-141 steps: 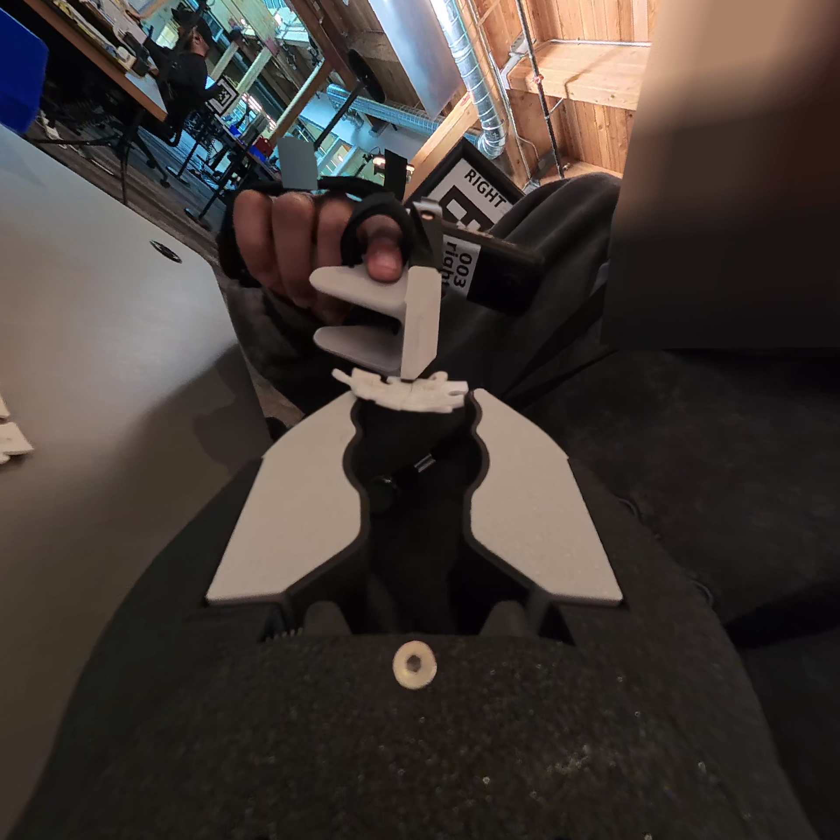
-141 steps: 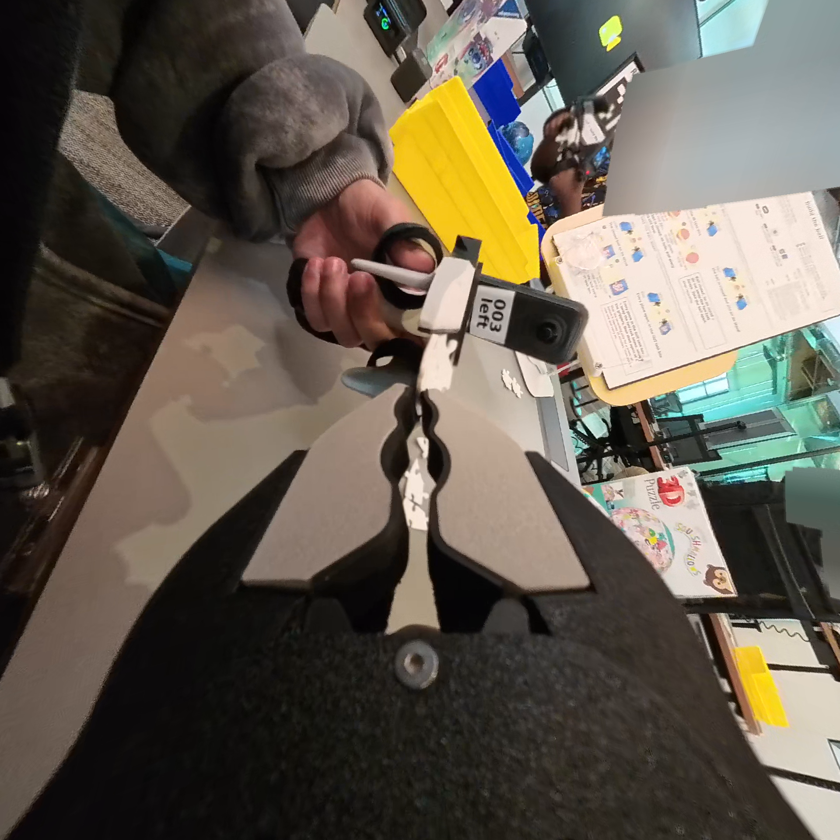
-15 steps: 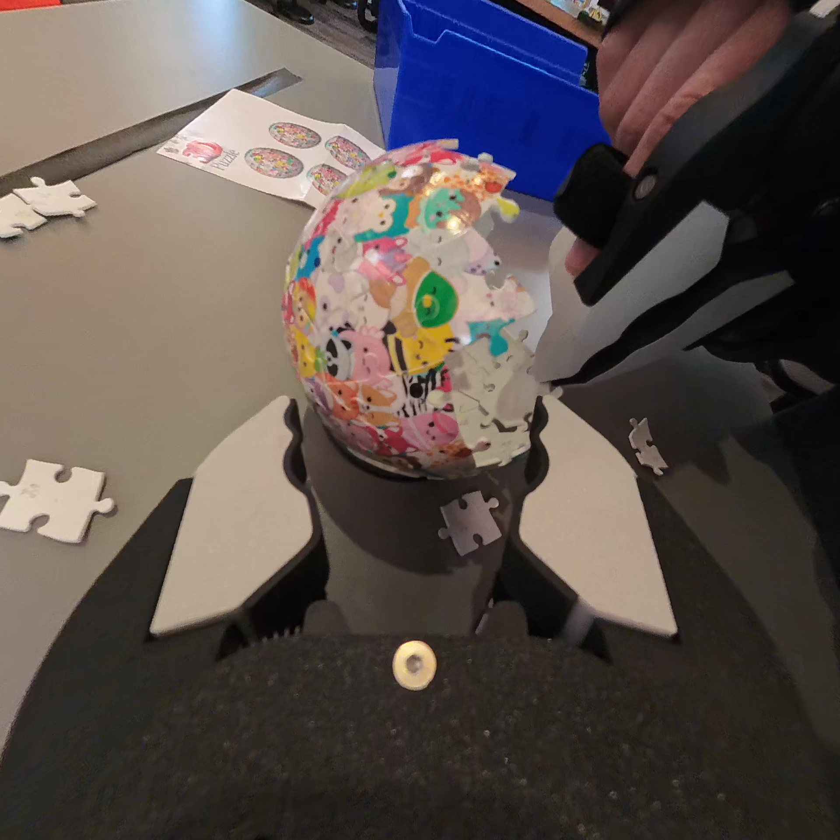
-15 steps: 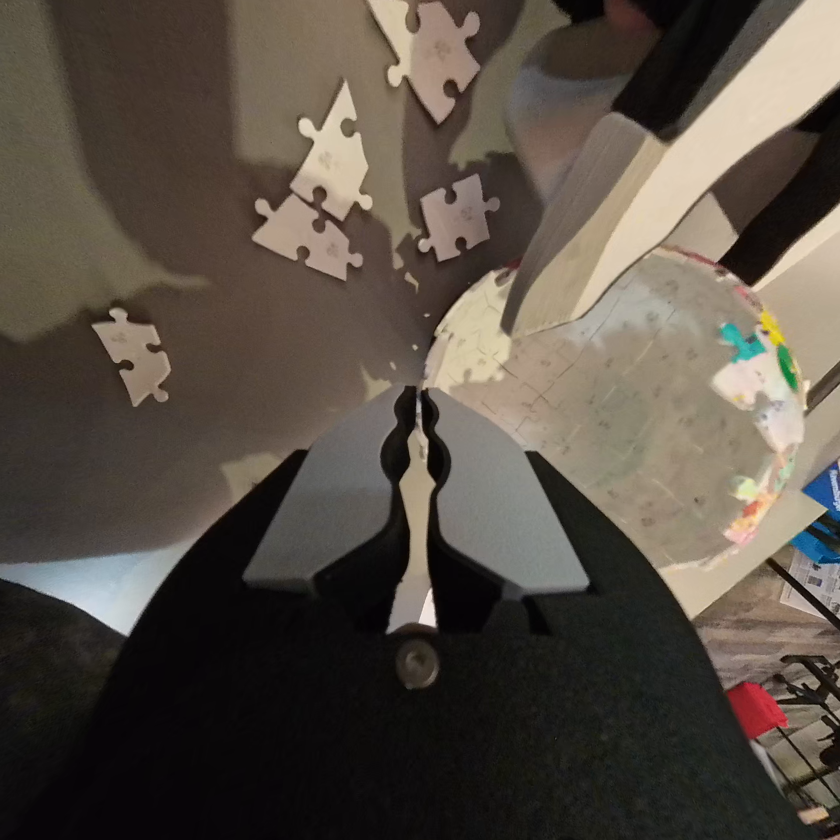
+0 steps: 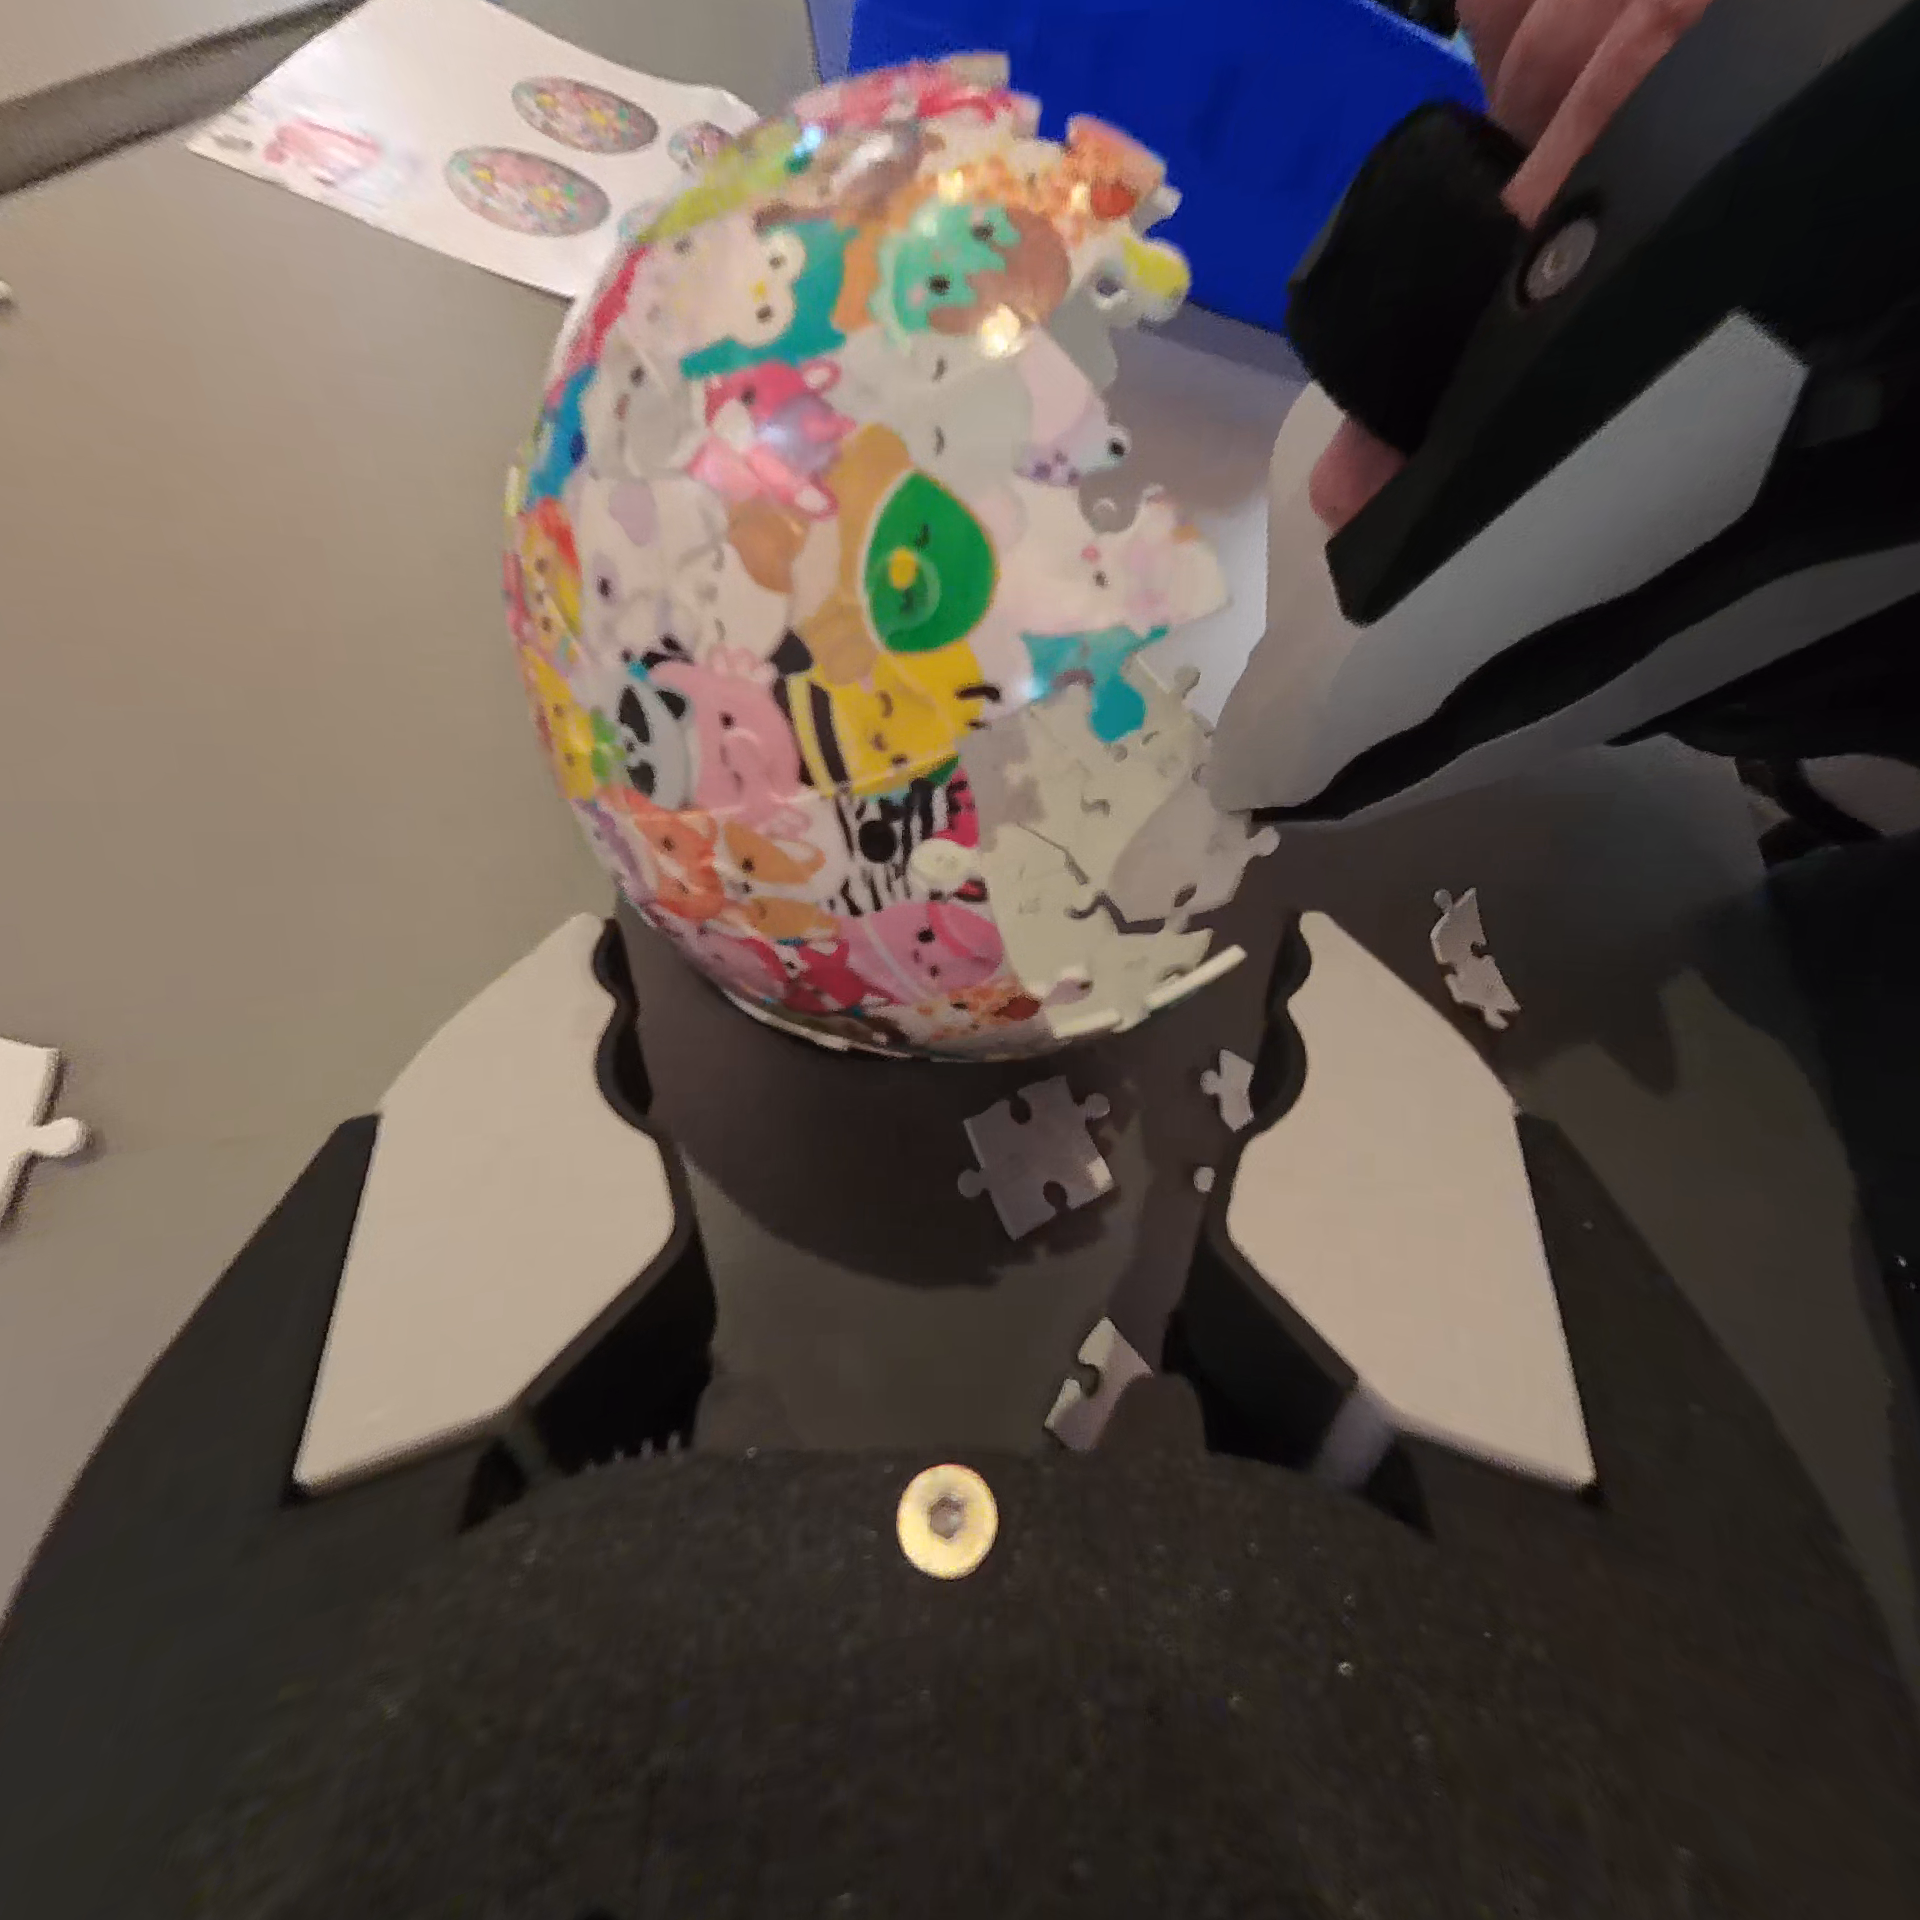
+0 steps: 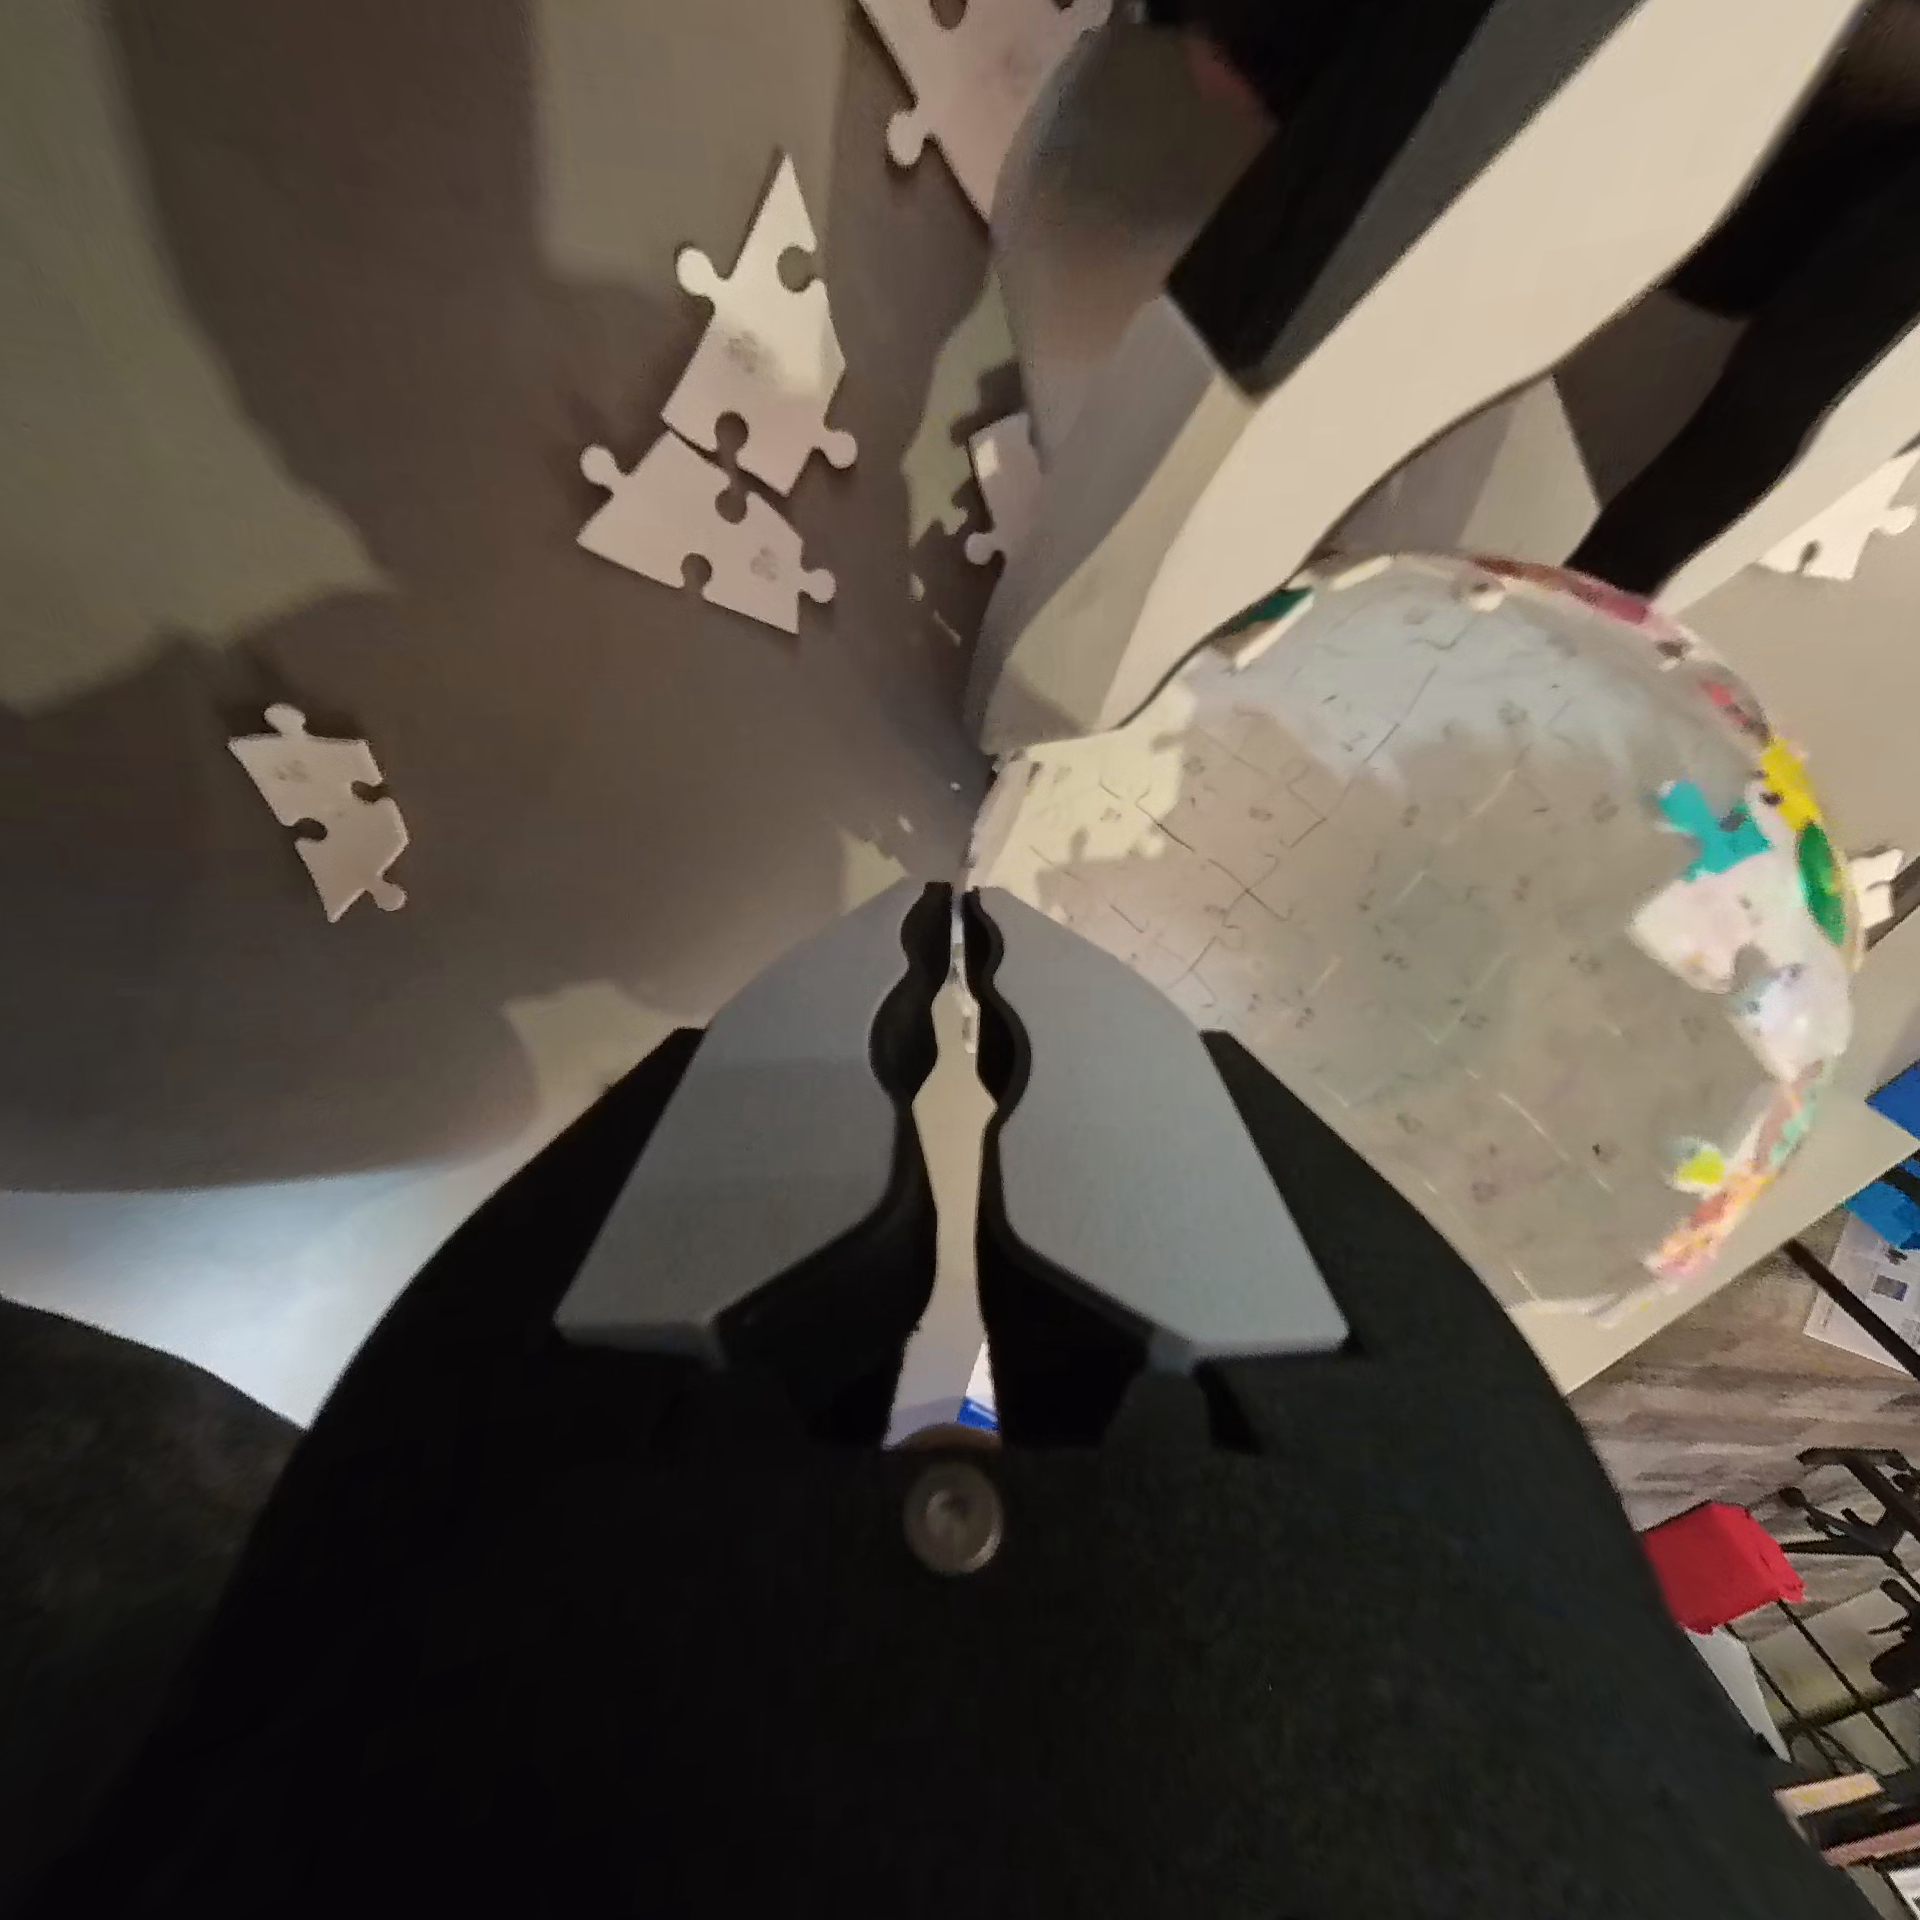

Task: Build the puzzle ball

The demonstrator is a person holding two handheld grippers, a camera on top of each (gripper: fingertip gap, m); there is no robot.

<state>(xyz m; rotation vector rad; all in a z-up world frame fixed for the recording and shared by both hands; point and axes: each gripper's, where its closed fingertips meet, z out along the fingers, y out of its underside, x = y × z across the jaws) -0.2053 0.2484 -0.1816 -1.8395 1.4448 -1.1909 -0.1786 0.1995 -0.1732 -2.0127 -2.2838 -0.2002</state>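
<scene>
Left gripper, lower half of left wrist view: jaws spread wide, nothing between them, pads flanking the base of the ball without clear contact.

Loose pieces, white side up, on grey table: one between the left pads at lower centre, one just below it, one at right centre, one cut by the left edge.

Puzzle ball, centre of left wrist view: partly built, standing on the table, printed shell facing the camera, open side to the right showing white inner faces and a ragged rim.

Right gripper, right centre of left wrist view, entering from upper right: jaws pressed nearly together, tips at the lower right rim of the ball. Thin pale sliver between the tips in right wrist view, probably a piece held edge-on; not certain.

Right wrist view: ball interior at right centre; joined pair of wedge pieces upper centre, single piece at left.

Far: printed sheet upper left, blue bin upper right.

Step in hand, by judgement: seating a piece into the open rim. Next move calls for the left gripper to steady the shell while tabs are lined up and pressed home gently; too hard a push would likely spring neighbouring pieces.
</scene>
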